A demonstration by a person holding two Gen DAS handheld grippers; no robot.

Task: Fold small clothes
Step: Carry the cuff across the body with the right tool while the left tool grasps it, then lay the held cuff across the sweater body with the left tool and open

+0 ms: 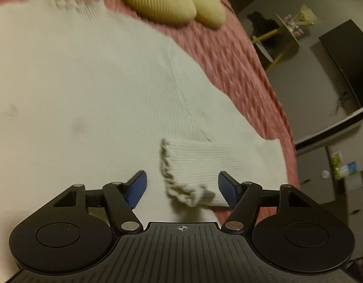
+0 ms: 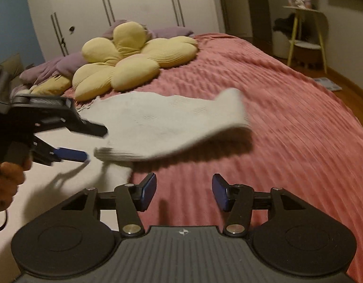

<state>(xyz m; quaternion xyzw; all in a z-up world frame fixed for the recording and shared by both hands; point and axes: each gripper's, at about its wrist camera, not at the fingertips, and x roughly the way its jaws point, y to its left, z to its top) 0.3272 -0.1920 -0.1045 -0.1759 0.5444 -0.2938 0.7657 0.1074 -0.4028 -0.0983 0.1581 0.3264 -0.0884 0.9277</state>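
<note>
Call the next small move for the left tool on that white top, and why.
Probably ease the left tool forward and close on the ruffled cuff. The tool is open, the folded-over sleeve lies between its fingers ungripped, and in the right view the sleeve floats above the pink bedspread. The right tool is open over bare bedspread.

White ribbed top [image 1: 99, 75] — pink textured bedspread [image 2: 276, 118].
</note>
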